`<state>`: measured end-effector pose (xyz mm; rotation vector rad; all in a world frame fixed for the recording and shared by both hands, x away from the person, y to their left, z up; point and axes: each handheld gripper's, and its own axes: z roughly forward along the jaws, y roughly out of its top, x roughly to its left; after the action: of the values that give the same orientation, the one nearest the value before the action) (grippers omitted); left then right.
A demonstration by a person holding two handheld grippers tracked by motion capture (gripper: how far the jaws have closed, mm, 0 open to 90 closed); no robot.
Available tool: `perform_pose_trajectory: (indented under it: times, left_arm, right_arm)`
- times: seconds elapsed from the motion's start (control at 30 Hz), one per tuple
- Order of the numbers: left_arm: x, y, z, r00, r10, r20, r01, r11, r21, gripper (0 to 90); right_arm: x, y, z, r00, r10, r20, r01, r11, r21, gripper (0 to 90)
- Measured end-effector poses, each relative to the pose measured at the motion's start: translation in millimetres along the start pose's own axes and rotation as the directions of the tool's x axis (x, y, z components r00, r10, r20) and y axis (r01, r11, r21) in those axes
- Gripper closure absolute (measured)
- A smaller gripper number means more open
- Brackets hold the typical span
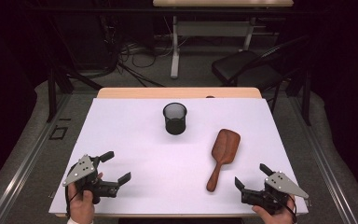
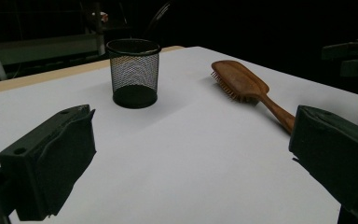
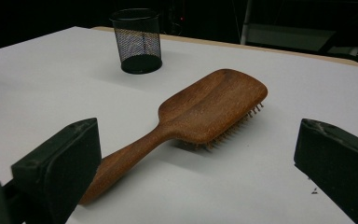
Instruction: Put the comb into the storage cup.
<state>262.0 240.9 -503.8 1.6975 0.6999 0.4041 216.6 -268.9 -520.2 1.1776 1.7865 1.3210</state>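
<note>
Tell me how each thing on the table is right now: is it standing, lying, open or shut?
Black wire-mesh cup: standing upright, apparently empty, apart from the brush.
Brown wooden paddle hairbrush: lying bristles down, handle toward the person, untouched.
Left gripper: jaws open, holding nothing, near the table's front edge.
Right gripper: jaws open, holding nothing, close to the brush handle's end.

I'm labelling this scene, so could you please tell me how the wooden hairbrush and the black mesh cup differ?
The wooden hairbrush lies flat, bristles down; the black mesh cup stands upright with its mouth open upward. The hairbrush is solid brown wood, long, with a handle; the cup is see-through black wire mesh, round. The hairbrush lies nearer the right gripper. Both rest on the white table, untouched.
</note>
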Motion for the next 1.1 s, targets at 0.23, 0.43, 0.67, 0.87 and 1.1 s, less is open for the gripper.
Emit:
perform_pose_trajectory:
  times: [0.23,0.43,0.67,0.87,1.1]
  left_arm:
    - [1.2,-2.9,5.0,0.9997,-0.025,-0.004,0.025,0.9995,0.020,0.5]
    - [3.1,-3.3,5.7,0.9979,-0.064,-0.011,0.065,0.9979,0.010,0.5]
    - [2.9,-5.1,9.2,0.9971,-0.068,-0.035,0.069,0.9965,0.046,0.5]
    - [2.8,-5.9,8.4,0.9969,-0.075,-0.024,0.076,0.9954,0.059,0.5]
    - [2.9,-4.7,7.8,0.9957,-0.093,-0.007,0.093,0.9942,0.054,0.5]
  right_arm:
    - [4.0,-0.5,5.7,0.9998,-0.006,-0.017,0.006,1.000,0.029,0.0]
    - [7.9,0.3,13.0,0.9998,-0.004,-0.022,0.006,0.999,0.049,0.0]
    - [10.1,0.9,18.1,0.9998,-0.010,-0.019,0.011,0.997,0.072,0.0]
    - [13.8,1.4,21.2,0.9998,-0.012,-0.017,0.013,0.996,0.086,0.0]
    - [19.9,2.2,25.6,0.9993,-0.017,-0.034,0.020,0.996,0.092,2.1]
